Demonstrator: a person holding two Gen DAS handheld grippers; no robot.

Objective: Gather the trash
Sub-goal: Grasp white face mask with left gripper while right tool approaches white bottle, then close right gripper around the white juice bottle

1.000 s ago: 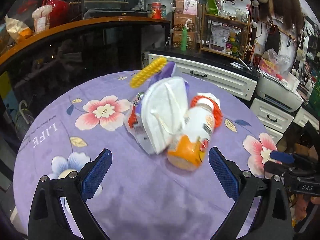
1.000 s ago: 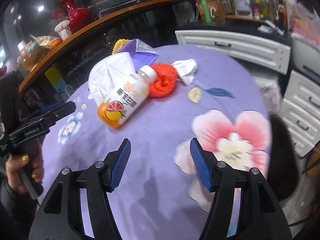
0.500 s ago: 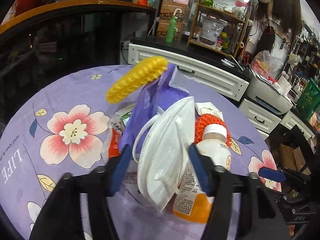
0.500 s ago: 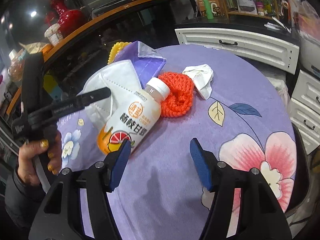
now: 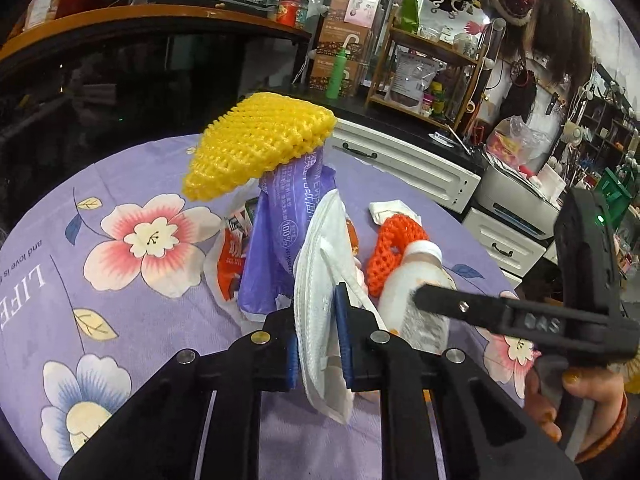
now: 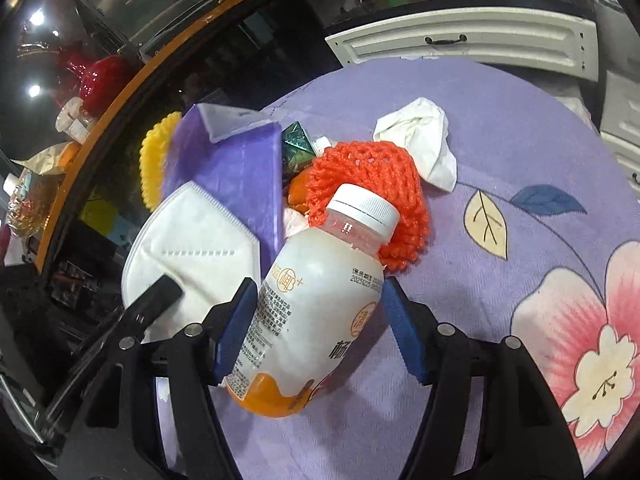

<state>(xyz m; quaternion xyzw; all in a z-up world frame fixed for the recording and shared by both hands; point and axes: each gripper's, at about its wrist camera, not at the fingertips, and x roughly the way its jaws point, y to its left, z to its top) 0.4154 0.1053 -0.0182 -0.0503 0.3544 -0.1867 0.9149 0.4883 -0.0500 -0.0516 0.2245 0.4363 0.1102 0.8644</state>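
Note:
A pile of trash lies on a round table with a purple flowered cloth. My left gripper is shut on a white face mask, which also shows in the right wrist view. My right gripper is open, its fingers on either side of a white drink bottle with an orange base; the left finger touches it, the right stands a little off. The bottle also shows in the left wrist view. An orange foam net, a purple wrapper, a yellow foam net and a crumpled tissue lie around.
A red-and-clear wrapper lies left of the purple one. White drawers and a printer stand behind the table. A dark counter with an orange wooden edge curves along the far left.
My left gripper has closed on the face mask. My right gripper has moved forward until its open fingers are around the bottle.

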